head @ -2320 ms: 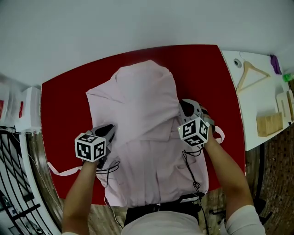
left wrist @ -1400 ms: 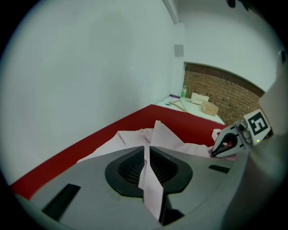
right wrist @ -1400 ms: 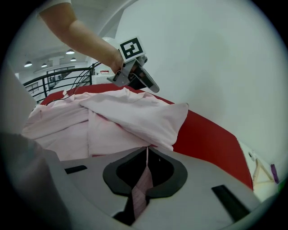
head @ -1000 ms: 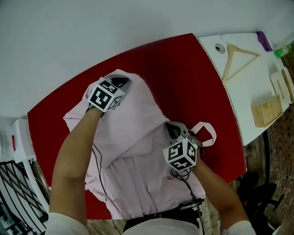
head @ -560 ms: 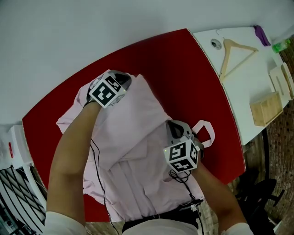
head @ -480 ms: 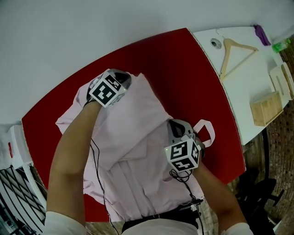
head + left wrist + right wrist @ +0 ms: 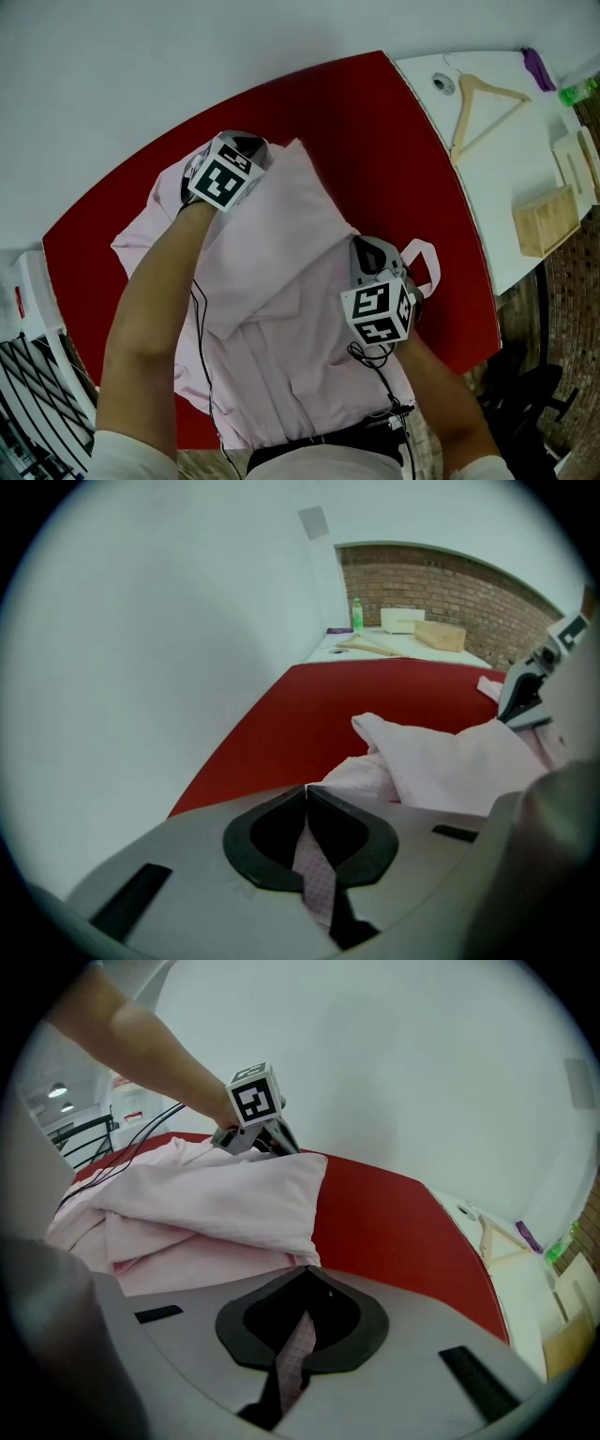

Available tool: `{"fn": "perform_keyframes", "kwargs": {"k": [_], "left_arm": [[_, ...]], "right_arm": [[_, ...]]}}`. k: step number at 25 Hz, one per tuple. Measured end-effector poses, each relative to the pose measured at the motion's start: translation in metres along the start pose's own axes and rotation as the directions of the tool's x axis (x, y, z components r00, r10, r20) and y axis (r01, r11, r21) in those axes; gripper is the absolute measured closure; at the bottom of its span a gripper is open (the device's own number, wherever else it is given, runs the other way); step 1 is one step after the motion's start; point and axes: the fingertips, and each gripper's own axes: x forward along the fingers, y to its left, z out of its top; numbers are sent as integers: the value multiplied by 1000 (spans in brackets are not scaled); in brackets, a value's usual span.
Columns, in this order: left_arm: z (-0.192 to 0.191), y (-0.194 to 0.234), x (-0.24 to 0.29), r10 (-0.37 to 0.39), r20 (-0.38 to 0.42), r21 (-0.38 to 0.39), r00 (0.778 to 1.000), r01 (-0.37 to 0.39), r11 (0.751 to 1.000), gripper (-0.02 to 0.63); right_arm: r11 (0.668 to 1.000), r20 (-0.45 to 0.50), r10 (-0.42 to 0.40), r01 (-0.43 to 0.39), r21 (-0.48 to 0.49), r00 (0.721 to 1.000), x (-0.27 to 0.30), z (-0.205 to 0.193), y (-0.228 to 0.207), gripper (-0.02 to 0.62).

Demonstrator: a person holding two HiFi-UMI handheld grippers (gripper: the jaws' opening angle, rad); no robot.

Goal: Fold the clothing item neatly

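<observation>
- Your left gripper [image 7: 253, 148] is at the far end of the shirt [image 7: 281, 281], toward the back edge of the red table [image 7: 384, 122]. Its jaws are clamped together on a thin strip of pink cloth.
- Your right gripper [image 7: 368, 249] is at the shirt's right side, nearer to you. Its jaws are also pinched tight on a strip of the pink cloth.
- The shirt lies across the middle of the table, rumpled. A doubled-over layer stretches between your two grippers, and its smooth folded edge faces the bare red top on the right.
- The shirt's near end reaches the table edge at your waist.
- A pink loop [image 7: 424, 265] of the shirt lies flat on the table just beside your right gripper.
- To the right of the red table is a white side table [image 7: 511, 169] with a wooden hanger [image 7: 483, 101] and a wooden box [image 7: 545, 220], both well apart from the shirt.
</observation>
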Motion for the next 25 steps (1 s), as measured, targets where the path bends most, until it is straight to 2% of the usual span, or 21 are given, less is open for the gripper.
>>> {"fn": "perform_keyframes", "kwargs": {"k": [3, 6, 10, 13, 18, 25], "left_arm": [[-4, 1, -3, 4, 4, -46, 1000, -4, 999, 594], [-7, 3, -15, 9, 7, -60, 1000, -8, 998, 594], [-7, 10, -48, 11, 57, -91, 998, -6, 996, 594], [-21, 18, -79, 20, 68, -108, 997, -12, 994, 594], [-85, 42, -129, 73, 12, -192, 997, -70, 979, 594], [-193, 63, -186, 139, -94, -328, 986, -162, 931, 594]], "right_arm": [[1000, 9, -2, 2, 5, 1000, 0, 0, 0, 580], [1000, 14, 7, -7, 16, 1000, -1, 1, 0, 578], [1000, 40, -6, 6, 9, 999, -12, 9, -1, 577], [1000, 65, 22, -23, 6, 998, -21, 16, 15, 577], [994, 84, 104, -100, -43, 991, -24, 26, 60, 578], [979, 114, 174, -160, -123, 978, -23, 50, 116, 578]]}}
